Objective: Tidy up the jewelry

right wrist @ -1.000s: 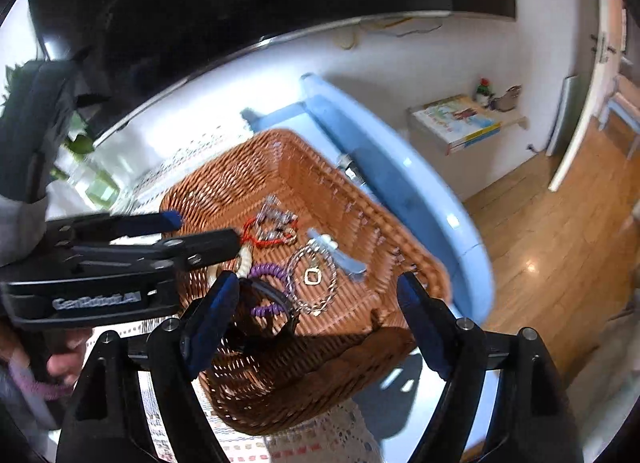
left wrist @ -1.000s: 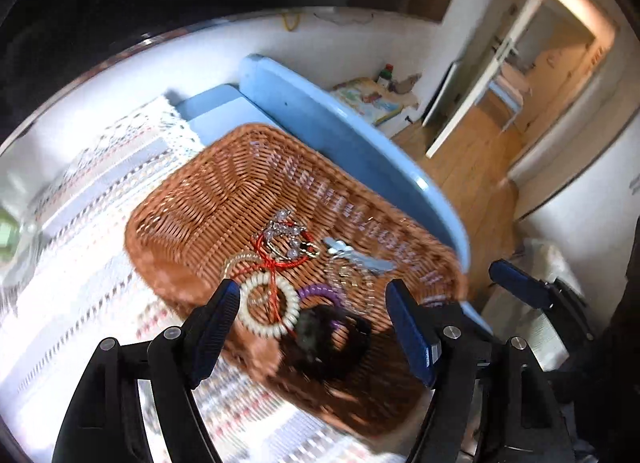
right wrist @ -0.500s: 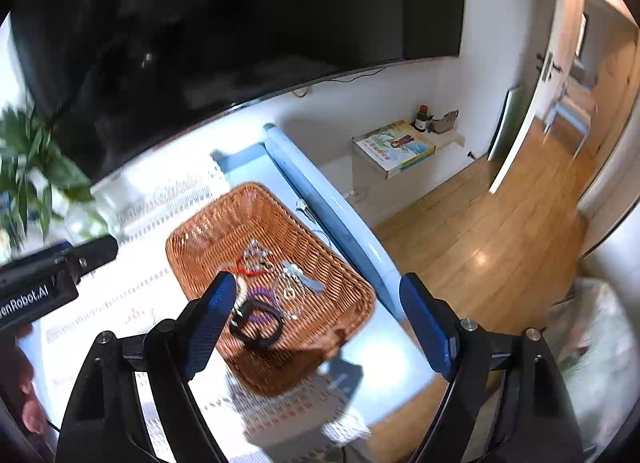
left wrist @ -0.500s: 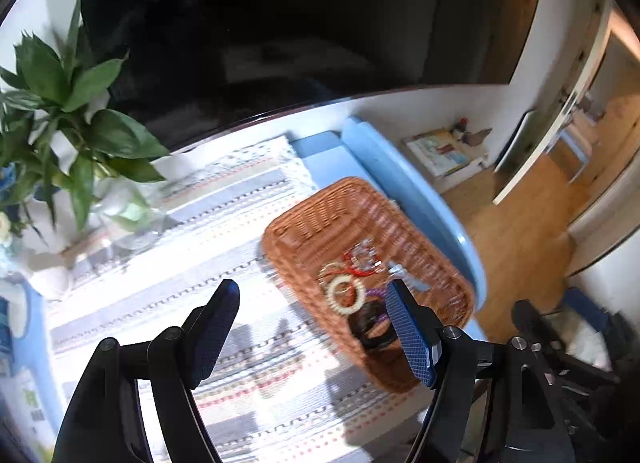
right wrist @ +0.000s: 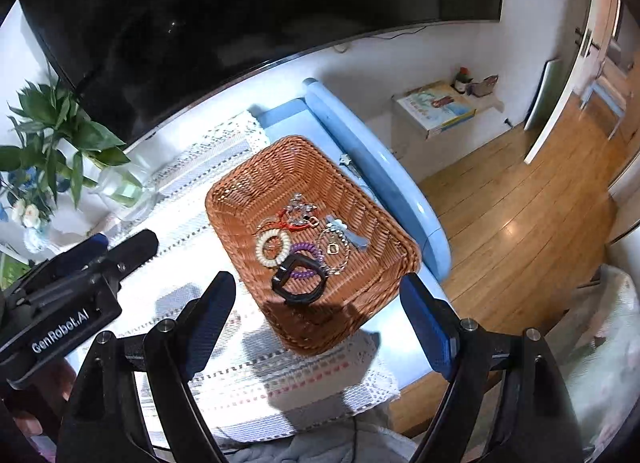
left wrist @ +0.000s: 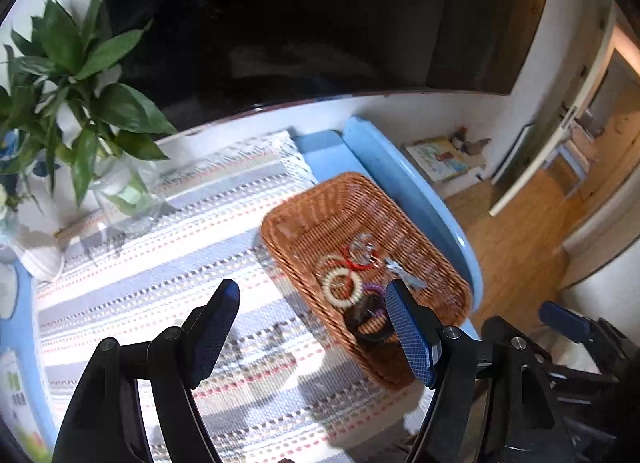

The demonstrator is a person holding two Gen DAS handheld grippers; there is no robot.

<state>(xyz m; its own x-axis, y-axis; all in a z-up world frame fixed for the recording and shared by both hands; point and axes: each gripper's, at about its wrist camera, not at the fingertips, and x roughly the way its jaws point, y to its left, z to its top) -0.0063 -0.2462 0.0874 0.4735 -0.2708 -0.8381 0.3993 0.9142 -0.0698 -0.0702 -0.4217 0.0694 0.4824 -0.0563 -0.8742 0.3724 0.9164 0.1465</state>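
Woven wicker basket [right wrist: 280,175] sits near the blue bench [right wrist: 384,179] edge; we judge a nudge could tip it off. Jewelry [right wrist: 298,241], tangled chains, beads and coils at its five o'clock, could snag. Left hand-held gripper [left wrist: 312,331] and right hand-held gripper [right wrist: 320,327] both gape, empty.

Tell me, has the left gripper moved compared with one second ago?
Yes. The left gripper has pulled back and up from the brown wicker basket, which now looks much smaller.
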